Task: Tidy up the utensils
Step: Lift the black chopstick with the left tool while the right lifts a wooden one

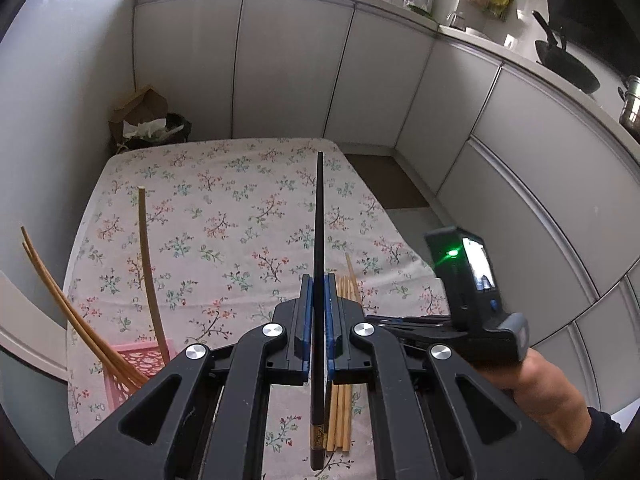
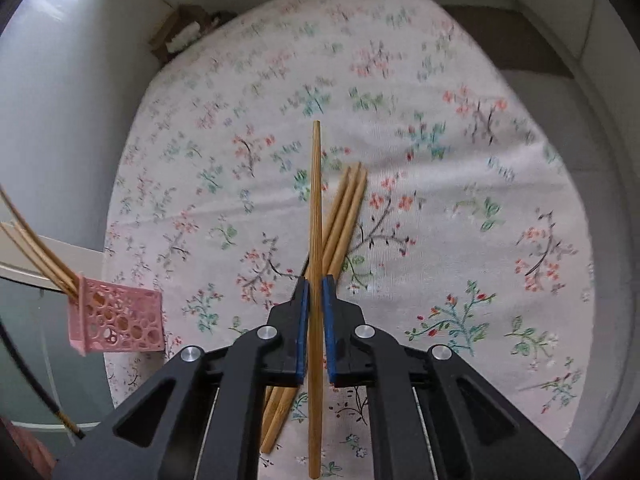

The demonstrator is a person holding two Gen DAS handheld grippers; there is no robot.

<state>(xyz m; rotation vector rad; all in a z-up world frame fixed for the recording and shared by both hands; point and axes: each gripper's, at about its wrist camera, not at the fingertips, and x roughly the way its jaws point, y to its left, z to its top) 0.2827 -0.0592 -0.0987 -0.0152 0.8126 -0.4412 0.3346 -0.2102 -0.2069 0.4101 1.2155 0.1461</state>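
My left gripper is shut on a black chopstick that points forward above the floral tablecloth. My right gripper is shut on a bamboo chopstick, held above the cloth. Three bamboo chopsticks lie together on the cloth just beneath it; they also show in the left wrist view. A pink perforated holder stands at the table's left edge with several bamboo chopsticks leaning out of it; it also shows in the left wrist view. The right gripper's body shows at the right there.
The table with the floral cloth stands against a grey wall on the left. White kitchen cabinets run behind and to the right. A bin with a cardboard box sits beyond the far left corner. A dark floor mat lies right of the table.
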